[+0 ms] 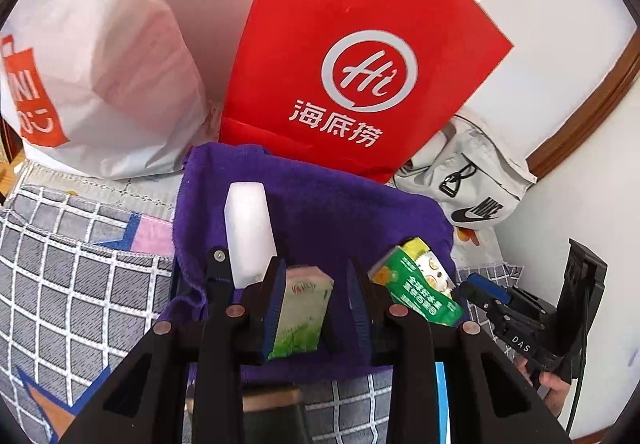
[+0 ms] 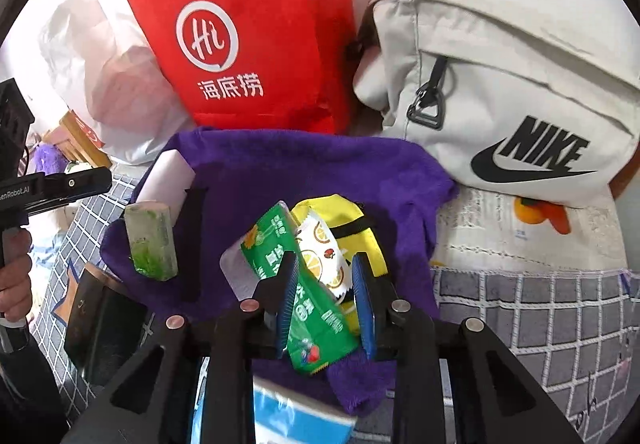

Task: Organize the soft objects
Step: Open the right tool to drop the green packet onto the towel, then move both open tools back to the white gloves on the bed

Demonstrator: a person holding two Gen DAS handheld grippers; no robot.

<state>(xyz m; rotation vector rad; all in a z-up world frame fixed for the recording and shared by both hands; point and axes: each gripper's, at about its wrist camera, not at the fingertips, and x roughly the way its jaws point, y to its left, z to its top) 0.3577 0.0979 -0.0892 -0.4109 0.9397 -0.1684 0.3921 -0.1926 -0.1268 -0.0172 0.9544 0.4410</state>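
Packets lie on a purple towel (image 2: 280, 172) spread over the checked bedcover (image 2: 540, 308): a green tissue pack (image 1: 302, 318) sits between the left gripper (image 1: 316, 308) jaws, which are parted with only the left pad touching it, and the right gripper (image 2: 326, 300) jaws are parted around a green sachet (image 2: 308, 308) (lemon-print packet (image 2: 324, 252) beside). A white block (image 1: 248, 232) lies near the towel's left edge; behind stand a red bag (image 1: 352, 44) and a Nike pouch (image 2: 500, 92)

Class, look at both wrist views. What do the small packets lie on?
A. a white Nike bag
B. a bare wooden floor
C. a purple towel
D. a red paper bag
C: the green packet and the pale green tissue pack rest on the purple towel, in front of the red bag.
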